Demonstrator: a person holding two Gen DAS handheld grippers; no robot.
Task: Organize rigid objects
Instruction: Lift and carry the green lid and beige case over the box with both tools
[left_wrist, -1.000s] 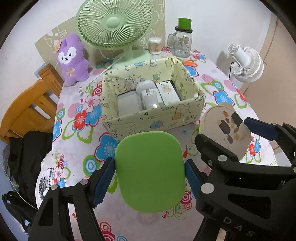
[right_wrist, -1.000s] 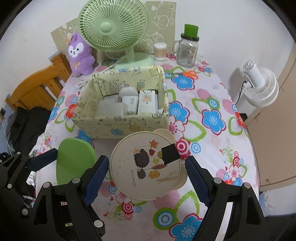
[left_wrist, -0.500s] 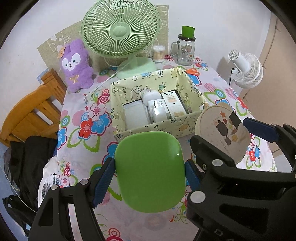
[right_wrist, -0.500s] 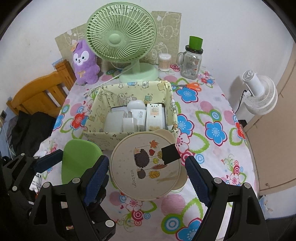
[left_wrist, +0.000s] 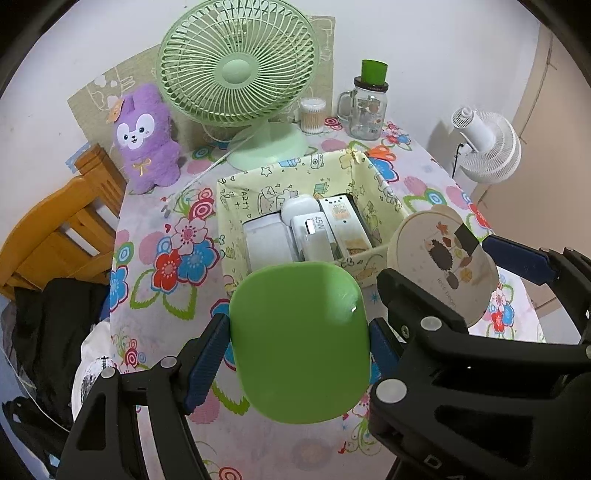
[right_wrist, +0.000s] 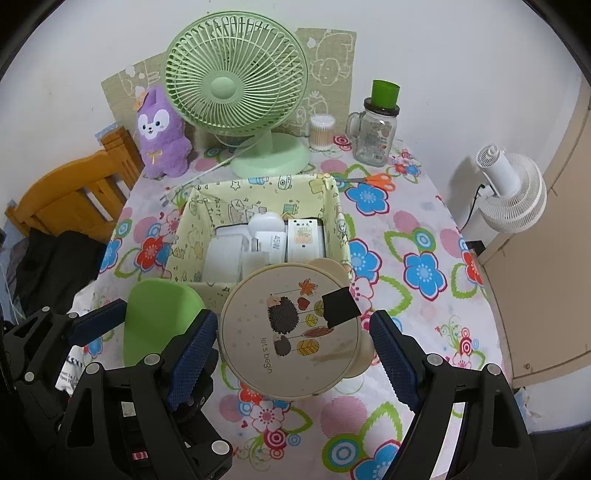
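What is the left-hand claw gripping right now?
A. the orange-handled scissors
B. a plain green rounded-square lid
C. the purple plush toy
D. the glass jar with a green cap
B: in the left wrist view, the left gripper has its blue pads pressed on both edges of the plain green rounded-square lid, held up in front of the yellow patterned fabric box.

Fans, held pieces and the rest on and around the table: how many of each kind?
Fans: 2, green desk fan, white fan
Held items: 2, green lid, hedgehog-print round lid
Plush toys: 1
Glass jars: 1
Cotton swab tubs: 1
Scissors: 1
Fabric boxes: 1
Total: 9
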